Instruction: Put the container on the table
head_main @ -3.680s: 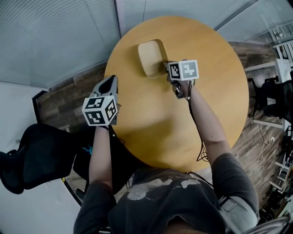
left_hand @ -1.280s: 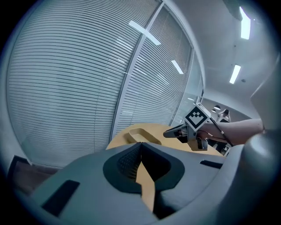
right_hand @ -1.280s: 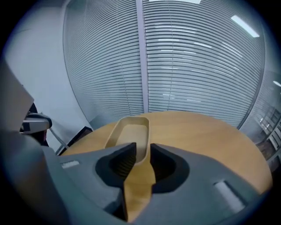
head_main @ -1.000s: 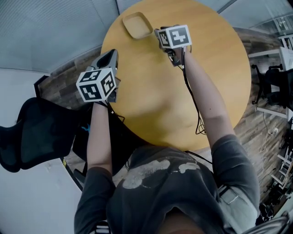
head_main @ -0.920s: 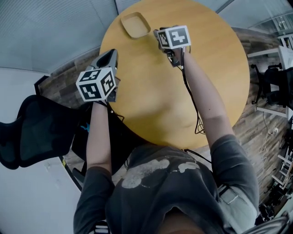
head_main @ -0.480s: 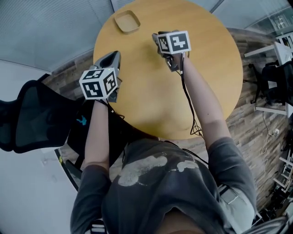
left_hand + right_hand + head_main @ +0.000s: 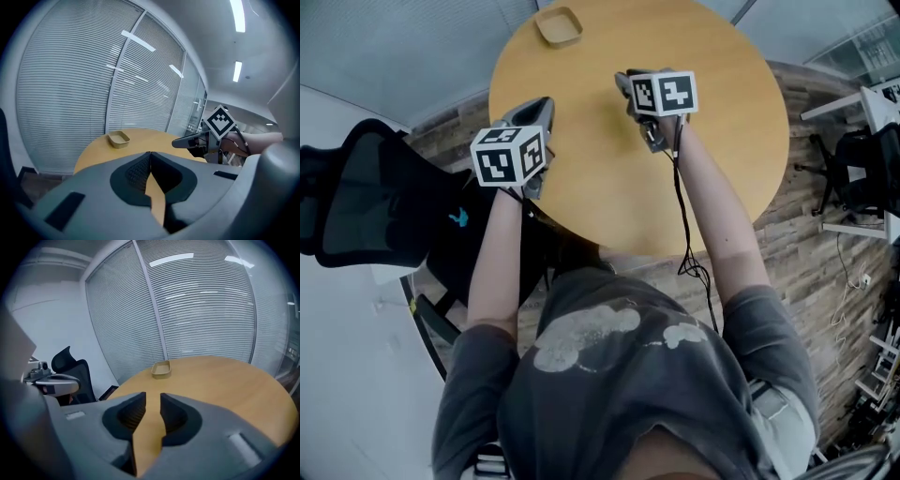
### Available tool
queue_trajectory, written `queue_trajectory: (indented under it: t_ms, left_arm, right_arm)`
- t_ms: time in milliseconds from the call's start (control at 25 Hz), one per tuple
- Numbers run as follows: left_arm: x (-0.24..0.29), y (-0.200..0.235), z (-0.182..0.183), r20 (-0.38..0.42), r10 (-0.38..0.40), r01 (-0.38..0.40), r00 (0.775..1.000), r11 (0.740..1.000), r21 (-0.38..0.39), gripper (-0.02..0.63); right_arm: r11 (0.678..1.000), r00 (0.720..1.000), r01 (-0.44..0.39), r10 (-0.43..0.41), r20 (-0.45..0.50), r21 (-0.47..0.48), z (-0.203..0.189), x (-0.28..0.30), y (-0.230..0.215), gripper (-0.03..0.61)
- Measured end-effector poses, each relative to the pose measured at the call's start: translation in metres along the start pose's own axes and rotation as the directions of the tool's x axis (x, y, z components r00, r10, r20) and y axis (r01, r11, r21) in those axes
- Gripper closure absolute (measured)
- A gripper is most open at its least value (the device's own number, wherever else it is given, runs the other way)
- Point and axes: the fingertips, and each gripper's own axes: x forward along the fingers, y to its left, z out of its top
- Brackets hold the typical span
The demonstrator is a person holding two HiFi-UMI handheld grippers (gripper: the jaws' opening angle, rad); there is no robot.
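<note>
Only the head view shows my arms (image 7: 502, 253) above the table (image 7: 722, 141); the gripper views add blinds (image 7: 206, 301) behind the container (image 7: 161, 369) at its far edge, well apart from me; my left gripper (image 7: 150, 154) clenches on nothing; my right gripper (image 7: 152, 400) gapes slightly, empty.

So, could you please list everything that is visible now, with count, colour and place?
container: one, tan, at the far edge of the table
table: one, round, light wood, before the person
office chair: one, black, left of the table
blinds: grey, on glass walls behind the table
floor: brown planks, around the table
cable: one, black, hanging along the right arm
T-shirt: dark grey, pale print
left gripper: grey, jaws together, empty
right gripper: grey, jaws slightly apart, empty
</note>
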Motion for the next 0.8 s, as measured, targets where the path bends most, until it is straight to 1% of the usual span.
queue_trajectory:
  t_ms: [160, 320, 400, 480, 520, 600, 800]
  left_arm:
    - [-0.032, -0.028, -0.018, 0.002, 0.017, -0.017, 1.000, 1.000, -0.003, 0.607]
    - [-0.064, -0.052, -0.030, 0.013, 0.034, -0.034, 0.999, 0.999, -0.013, 0.607]
    - [-0.079, -0.063, -0.037, 0.010, 0.044, -0.043, 0.999, 0.999, -0.008, 0.607]
    - [-0.090, -0.072, -0.045, 0.006, 0.049, -0.049, 0.999, 0.999, -0.006, 0.607]
    - [-0.095, -0.075, -0.049, 0.004, 0.051, -0.051, 0.999, 0.999, -0.007, 0.607]
    - [-0.100, -0.080, -0.055, 0.004, 0.056, -0.056, 0.998, 0.998, -0.012, 0.607]
    - [-0.104, -0.087, -0.074, -0.013, 0.052, -0.052, 0.999, 0.998, -0.021, 0.607]
  right_arm:
    - [1.000, 1.000, -0.026, 0.026, 0.004, 0.012, -0.029, -0.037, 0.017, 0.492]
    - [0.997, 0.997, -0.063, 0.062, 0.039, 0.038, -0.049, -0.071, 0.033, 0.494]
    - [0.996, 0.996, -0.075, 0.072, 0.055, 0.054, -0.060, -0.086, 0.039, 0.535]
    - [0.994, 0.995, -0.087, 0.083, 0.060, 0.067, -0.072, -0.097, 0.045, 0.537]
    - [0.993, 0.994, -0.094, 0.090, 0.060, 0.073, -0.079, -0.101, 0.047, 0.539]
    - [0.990, 0.993, -0.110, 0.105, 0.056, 0.090, -0.091, -0.106, 0.051, 0.578]
    - [0.983, 0.989, -0.144, 0.140, 0.040, 0.116, -0.119, -0.114, 0.061, 0.578]
